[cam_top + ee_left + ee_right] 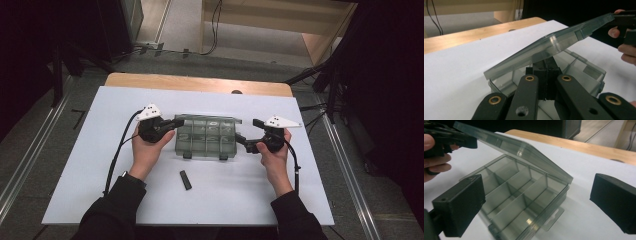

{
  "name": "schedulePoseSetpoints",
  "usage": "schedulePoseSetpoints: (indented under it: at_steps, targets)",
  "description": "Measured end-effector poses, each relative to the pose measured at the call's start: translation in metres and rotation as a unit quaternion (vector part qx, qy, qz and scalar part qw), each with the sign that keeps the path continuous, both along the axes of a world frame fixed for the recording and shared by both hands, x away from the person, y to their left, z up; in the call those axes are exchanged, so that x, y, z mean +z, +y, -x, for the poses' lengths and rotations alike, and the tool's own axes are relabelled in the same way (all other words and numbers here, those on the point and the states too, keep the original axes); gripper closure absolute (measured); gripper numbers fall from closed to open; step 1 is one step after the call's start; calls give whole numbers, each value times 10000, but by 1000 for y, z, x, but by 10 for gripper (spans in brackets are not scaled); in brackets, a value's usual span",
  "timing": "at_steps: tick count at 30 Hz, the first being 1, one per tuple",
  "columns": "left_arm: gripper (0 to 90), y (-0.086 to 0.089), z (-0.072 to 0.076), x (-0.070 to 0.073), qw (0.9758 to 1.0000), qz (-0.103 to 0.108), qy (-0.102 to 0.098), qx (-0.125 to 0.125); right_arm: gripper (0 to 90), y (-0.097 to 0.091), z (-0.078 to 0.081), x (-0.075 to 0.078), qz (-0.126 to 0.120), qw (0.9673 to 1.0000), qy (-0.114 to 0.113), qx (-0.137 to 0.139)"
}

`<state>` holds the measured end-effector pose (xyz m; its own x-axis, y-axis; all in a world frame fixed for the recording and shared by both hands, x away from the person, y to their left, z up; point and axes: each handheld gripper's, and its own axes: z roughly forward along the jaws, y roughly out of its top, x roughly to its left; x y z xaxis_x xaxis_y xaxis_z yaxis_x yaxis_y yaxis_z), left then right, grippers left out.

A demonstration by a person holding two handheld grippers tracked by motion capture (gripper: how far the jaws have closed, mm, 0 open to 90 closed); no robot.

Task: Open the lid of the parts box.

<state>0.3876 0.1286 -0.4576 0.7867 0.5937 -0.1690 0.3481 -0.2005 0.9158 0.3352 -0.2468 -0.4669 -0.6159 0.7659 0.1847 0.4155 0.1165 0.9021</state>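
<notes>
The left gripper [176, 123] sits at the left end of the clear organizer box [206, 142], its jaws pressed together on the left edge of the lid [554, 43]. In the left gripper view the two black pads meet just under that lid edge, and the lid slopes upward away from them, lifted off the box body so that a wedge of space shows between lid and tray. The person's left hand [147, 150] wraps the gripper body just left of the box.

The box itself lies on the white table sheet [90, 165], at its middle, with its long side running left to right. In the right gripper view its dividers [524, 192] split the tray into several compartments, and the raised lid stays joined along the far long side. A small black strip [185, 180] lies on the sheet in front of the box, apart from it.

At the right end of the box the right gripper [251, 134] has its jaws spread wide. Nothing is between them: in the right gripper view the box lies beyond and between the two black pads [461, 205], touching neither. The right hand [274, 155] holds that gripper just right of the box.
</notes>
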Motion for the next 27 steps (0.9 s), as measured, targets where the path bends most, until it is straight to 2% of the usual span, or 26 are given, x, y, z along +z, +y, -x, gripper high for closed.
schedulePoseSetpoints:
  at_steps: [1, 3, 4, 5, 8, 11, 13, 15, 17, 22, 27]
  targets:
    - [894, 0, -2, 1, 10000, 23, 4, -10, 55, 1, -1, 0, -22, 9999, -86, -86]
    - [894, -1, -5, 2, 10000, 45, -12, 1, 76, 3, -5, 0, -13, 9999, -137, -96]
    - [894, -1, -7, 2, 10000, 44, -14, 7, 127, 4, -6, 0, 0, 9998, -127, -145]
    - [894, -1, -8, 2, 10000, 44, -37, 11, 133, 5, -8, 0, 23, 9997, -179, -171]
    - [894, -2, -12, 2, 10000, 56, -56, 41, 290, 8, -11, 0, 81, 9983, -400, -424]
    - [894, -2, -16, 2, 9999, 94, -57, 74, 358, 10, -18, 0, 48, 9978, -350, -559]
    - [894, -1, -18, 3, 9998, 130, -74, 97, 440, 11, -21, 1, 78, 9973, -415, -608]
    - [894, 1, -20, 4, 9998, 188, -52, 108, 468, 11, -22, 2, 86, 9969, -452, -637]
    - [895, 2, -22, 4, 9997, 188, -38, 116, 536, 8, -25, 5, -14, 9966, -465, -677]
    - [895, 0, -26, 3, 9998, 152, -38, 144, 612, 9, -30, 7, -5, 9966, -462, -679]
    - [894, 0, -29, 0, 9996, 204, -50, 210, 692, 14, -38, 7, 34, 9966, -416, -707]
